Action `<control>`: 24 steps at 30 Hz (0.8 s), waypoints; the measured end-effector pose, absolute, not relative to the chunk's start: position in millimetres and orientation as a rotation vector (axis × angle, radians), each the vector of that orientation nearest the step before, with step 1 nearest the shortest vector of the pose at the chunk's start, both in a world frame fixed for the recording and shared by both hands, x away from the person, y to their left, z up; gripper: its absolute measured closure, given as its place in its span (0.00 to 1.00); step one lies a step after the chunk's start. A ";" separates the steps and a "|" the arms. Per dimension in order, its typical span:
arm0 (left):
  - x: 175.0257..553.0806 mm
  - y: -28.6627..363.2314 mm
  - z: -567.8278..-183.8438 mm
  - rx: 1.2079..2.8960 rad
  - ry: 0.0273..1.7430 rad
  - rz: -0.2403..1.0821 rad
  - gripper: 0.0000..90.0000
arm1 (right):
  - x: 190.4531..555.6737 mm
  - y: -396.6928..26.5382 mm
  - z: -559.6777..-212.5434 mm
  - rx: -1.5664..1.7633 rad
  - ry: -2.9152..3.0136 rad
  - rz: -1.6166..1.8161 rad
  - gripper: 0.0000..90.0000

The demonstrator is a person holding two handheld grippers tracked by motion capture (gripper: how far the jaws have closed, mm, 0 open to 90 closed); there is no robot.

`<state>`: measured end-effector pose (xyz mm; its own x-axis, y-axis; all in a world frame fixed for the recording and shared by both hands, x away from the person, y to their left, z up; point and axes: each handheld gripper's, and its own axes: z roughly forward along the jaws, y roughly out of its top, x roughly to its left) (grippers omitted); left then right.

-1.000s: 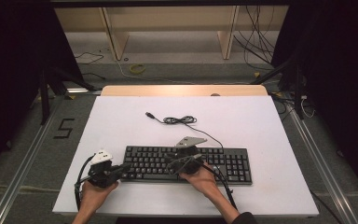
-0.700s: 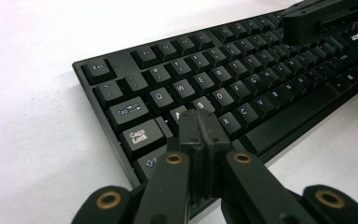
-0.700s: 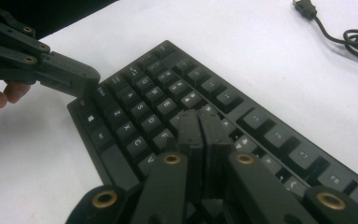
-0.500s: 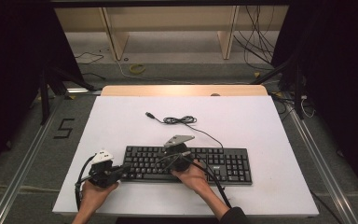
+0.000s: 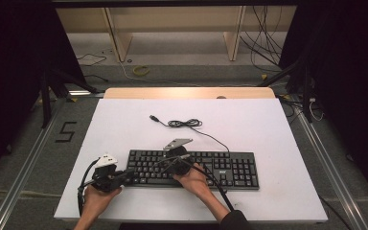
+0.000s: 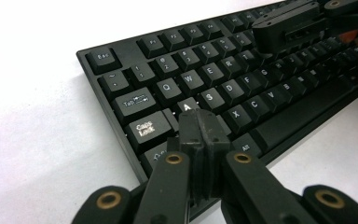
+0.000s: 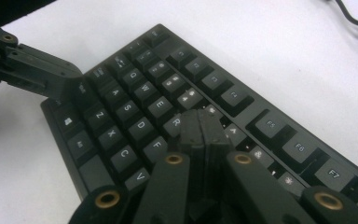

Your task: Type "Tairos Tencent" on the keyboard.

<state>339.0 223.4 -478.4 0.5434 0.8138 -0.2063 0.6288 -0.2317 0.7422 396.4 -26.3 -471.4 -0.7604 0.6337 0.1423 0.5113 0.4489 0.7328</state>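
A black keyboard (image 5: pixel 220 170) lies flat near the front of the white table (image 5: pixel 249 124). Its cable runs back to a small coil (image 5: pixel 184 123) that ends in a USB plug (image 5: pixel 153 117). My left gripper (image 5: pixel 130 175) is at the keyboard's left end. Its jaws are shut, with nothing between them. Its tips (image 6: pixel 200 122) are low over the keys (image 6: pixel 186 103) beside Caps Lock; I cannot tell if they touch. My right gripper (image 5: pixel 162 164) points left over the letter rows. It is also shut and holds nothing. Its tips (image 7: pixel 200 125) hover by the R key (image 7: pixel 175 123).
In the right gripper view the left gripper (image 7: pixel 51 74) reaches in from the upper left. In the left gripper view the right gripper (image 6: pixel 293 25) sits over the upper rows. Beyond the table stand wooden shelf legs (image 5: pixel 115 33) and floor cables (image 5: pixel 263 43). White table surface surrounds the keyboard.
My right gripper has slid left along the keyboard, from the middle toward the left letter keys, and dropped slightly. The left gripper and the keyboard have stayed put.
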 end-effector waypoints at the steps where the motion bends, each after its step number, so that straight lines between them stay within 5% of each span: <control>1: 339.2 223.2 -478.9 1.951 1.173 0.282 0.99 | 396.8 -25.9 -472.1 1.015 2.541 1.201 1.00; 24: 343.0 221.1 -484.4 1.980 1.202 0.268 0.99 | 400.8 -21.7 -478.6 1.030 2.557 1.161 1.00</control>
<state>343.0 221.1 -484.4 0.5290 0.8226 -0.2084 0.6563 -0.2409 0.7150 400.8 -21.7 -478.6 -0.7531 0.6433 0.1380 0.5272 0.4646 0.7115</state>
